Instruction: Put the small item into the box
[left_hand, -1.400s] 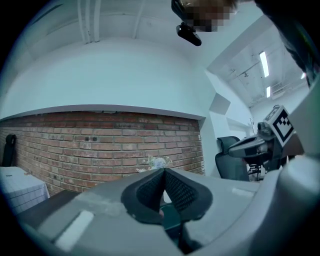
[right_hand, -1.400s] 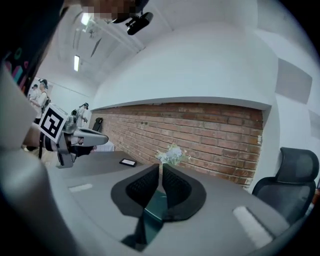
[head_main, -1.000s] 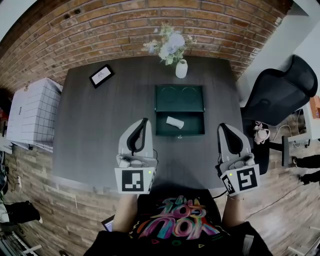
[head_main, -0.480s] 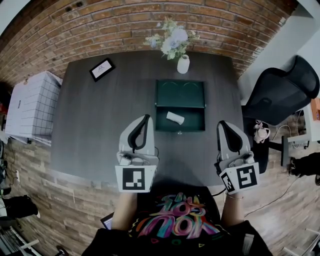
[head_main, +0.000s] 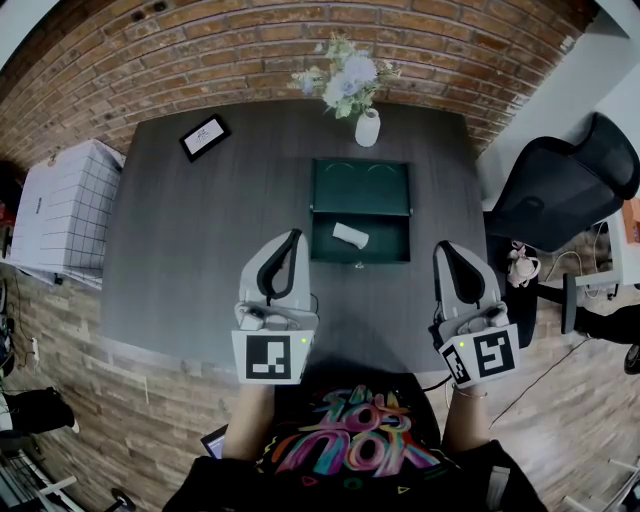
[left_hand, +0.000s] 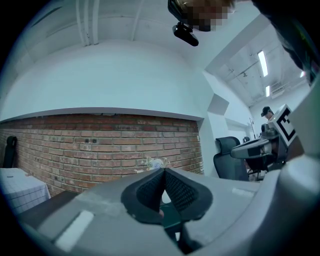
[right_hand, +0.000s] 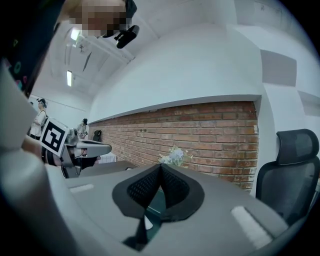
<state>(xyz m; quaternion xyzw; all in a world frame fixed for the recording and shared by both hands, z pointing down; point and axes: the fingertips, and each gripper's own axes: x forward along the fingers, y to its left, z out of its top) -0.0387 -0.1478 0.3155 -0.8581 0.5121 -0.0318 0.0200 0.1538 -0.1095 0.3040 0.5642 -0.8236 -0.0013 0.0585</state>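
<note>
A dark green box (head_main: 385, 243) lies open on the dark table, its lid (head_main: 360, 187) folded back toward the wall. A small white item (head_main: 350, 235) rests inside the box's near half. My left gripper (head_main: 291, 237) hovers near the table's front edge, just left of the box, jaws shut with nothing between them. My right gripper (head_main: 443, 249) stays to the right of the box, also shut and empty. In the left gripper view the left gripper (left_hand: 163, 170) shows its pads meeting. The right gripper view shows the right gripper (right_hand: 160, 166) with its pads closed.
A white vase of flowers (head_main: 366, 130) stands behind the box by the brick wall. A small picture frame (head_main: 203, 138) lies at the table's far left. A white gridded cabinet (head_main: 60, 215) stands left of the table, and a black office chair (head_main: 555, 185) stands to its right.
The head view has shifted slightly, so the table sits a bit higher in the picture. Both grippers and the white item have kept their places.
</note>
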